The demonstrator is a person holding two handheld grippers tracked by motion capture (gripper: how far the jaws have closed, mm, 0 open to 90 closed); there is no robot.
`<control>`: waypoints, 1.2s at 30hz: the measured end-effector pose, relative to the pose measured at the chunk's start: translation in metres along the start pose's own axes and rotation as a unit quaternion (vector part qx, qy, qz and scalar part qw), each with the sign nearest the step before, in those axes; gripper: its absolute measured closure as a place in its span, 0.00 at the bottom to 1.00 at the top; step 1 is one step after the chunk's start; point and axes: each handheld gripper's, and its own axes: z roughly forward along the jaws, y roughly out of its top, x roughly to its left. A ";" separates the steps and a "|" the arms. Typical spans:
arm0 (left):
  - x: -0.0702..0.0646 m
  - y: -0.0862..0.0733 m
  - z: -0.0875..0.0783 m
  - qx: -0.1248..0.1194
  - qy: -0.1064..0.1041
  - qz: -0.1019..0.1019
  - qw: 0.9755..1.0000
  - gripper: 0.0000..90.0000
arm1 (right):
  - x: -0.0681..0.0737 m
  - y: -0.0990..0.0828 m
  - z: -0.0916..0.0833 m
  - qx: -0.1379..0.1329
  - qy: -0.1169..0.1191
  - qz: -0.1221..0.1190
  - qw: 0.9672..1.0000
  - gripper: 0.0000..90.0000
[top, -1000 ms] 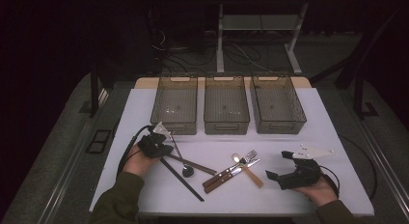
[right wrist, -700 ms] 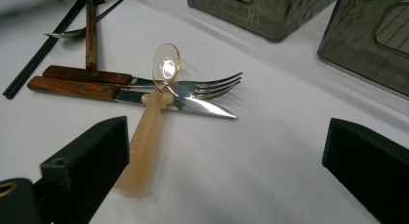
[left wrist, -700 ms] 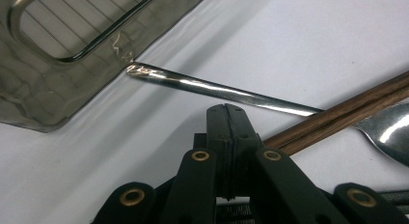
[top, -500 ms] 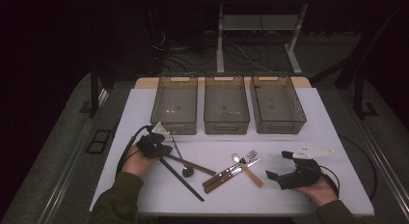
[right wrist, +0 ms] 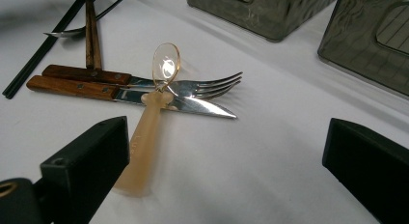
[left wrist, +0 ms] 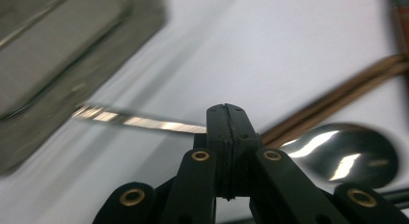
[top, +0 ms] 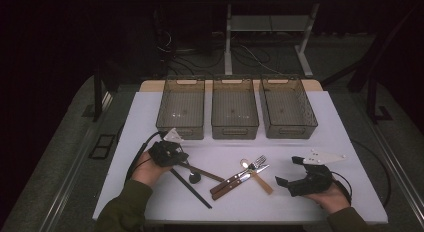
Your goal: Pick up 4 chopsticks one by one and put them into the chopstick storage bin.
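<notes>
My left claw (left wrist: 225,119) covers the middle of the metal spoon (left wrist: 347,154), so its thin handle pokes out blurred on one side. The bin (left wrist: 62,64) beside it is smeared and cut off by the edge. The brown sticks (left wrist: 337,101) are perhaps chopsticks, too blurred to tell.

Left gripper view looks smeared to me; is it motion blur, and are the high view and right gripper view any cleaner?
Left gripper view: yes, the bin and the metal handle in the shut left claw streak with motion blur, and glare flares on the spoon bowl. Right gripper view: sharp on the fork and knife, with the near claw pads soft. High view: dim, dark surroundings, the white table brightest.
</notes>
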 end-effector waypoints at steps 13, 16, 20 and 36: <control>-0.061 0.024 0.027 0.005 -0.086 0.071 0.994 1.00 | 0.000 0.000 -0.001 -0.001 0.000 -0.001 1.000 0.03; -0.067 0.024 0.034 0.017 -0.093 0.075 0.993 1.00 | 0.000 0.000 -0.001 -0.001 0.001 -0.001 1.000 0.03; -0.066 0.024 0.038 0.031 -0.085 0.100 0.991 1.00 | 0.000 0.000 -0.001 -0.001 0.000 -0.001 1.000 0.03; -0.063 0.030 0.049 0.029 -0.062 0.090 0.994 0.99 | 0.000 0.000 0.000 0.001 -0.001 0.001 1.000 0.03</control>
